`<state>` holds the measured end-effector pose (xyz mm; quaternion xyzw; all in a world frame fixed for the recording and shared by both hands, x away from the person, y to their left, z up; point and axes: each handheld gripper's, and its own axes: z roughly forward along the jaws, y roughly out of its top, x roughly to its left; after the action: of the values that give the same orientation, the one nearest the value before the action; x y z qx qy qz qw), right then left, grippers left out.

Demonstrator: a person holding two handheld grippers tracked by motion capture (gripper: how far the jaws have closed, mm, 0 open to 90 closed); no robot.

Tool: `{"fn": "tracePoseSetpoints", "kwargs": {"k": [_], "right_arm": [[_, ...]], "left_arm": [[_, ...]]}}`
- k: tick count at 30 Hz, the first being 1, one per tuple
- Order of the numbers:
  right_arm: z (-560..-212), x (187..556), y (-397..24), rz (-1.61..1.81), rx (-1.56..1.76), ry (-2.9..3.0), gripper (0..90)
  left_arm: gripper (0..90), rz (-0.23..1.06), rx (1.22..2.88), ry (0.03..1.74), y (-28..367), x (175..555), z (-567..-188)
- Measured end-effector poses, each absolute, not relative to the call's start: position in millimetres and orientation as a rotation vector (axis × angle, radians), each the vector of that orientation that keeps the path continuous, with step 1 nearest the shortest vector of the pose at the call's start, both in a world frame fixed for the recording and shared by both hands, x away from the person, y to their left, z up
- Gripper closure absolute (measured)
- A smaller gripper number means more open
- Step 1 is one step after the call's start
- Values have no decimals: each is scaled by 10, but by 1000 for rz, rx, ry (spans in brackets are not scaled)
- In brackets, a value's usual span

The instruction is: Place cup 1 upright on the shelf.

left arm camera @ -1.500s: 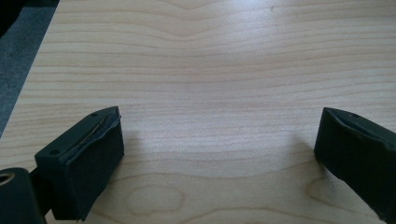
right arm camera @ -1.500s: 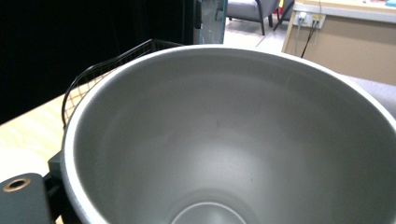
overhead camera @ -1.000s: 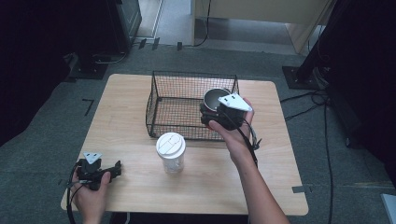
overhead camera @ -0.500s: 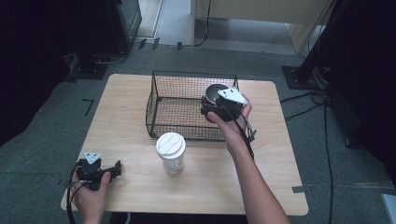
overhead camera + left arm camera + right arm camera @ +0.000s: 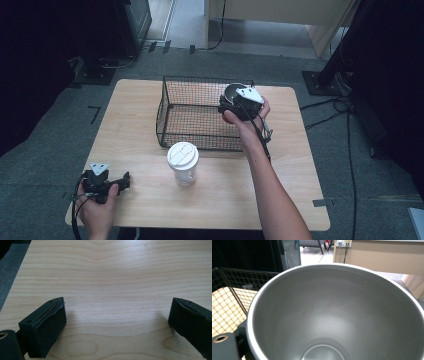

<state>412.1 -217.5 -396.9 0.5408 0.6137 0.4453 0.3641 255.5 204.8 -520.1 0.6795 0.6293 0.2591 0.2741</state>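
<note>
A pale wooden table (image 5: 150,125) carries a black wire-mesh basket (image 5: 192,112) toward its far middle. In the high view the right hand-held gripper (image 5: 235,102) sits at the basket's far right corner, grasping a round grey metal bowl (image 5: 231,91) that is held above the basket's rim. In the right gripper view the metal bowl (image 5: 337,312) looms directly in front of the camera, its smooth empty inside facing the lens, with the basket's mesh (image 5: 229,300) lower on the left.

Just in front of the basket, on its near side, stands a clear plastic cup with a white lid (image 5: 183,163), upright on the table.

The left hand-held gripper (image 5: 120,181) rests low at the near left corner of the table, held in the person's left hand (image 5: 97,212). In the left gripper view its two black jaws stand wide apart, released, with bare wood grain (image 5: 112,285) between them.
</note>
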Motion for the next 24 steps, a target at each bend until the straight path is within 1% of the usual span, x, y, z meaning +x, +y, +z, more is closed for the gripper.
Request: {"fn": "tracePoseSetpoints", "kwargs": {"k": [5,16,24], "right_arm": [[-4050,4274,-2155,1106,1379,1571,69],[-4151,4384,-1962,1043,1302,1593,68],[-4286,4504,-1921,1033,1367,1606,67]], "left_arm": [[19,696,1832,1689,2048,2557,-5201],[19,695,1834,1688,2047,2557,-5200],[19,695,1834,1686,2046,2557,-5201]]}}
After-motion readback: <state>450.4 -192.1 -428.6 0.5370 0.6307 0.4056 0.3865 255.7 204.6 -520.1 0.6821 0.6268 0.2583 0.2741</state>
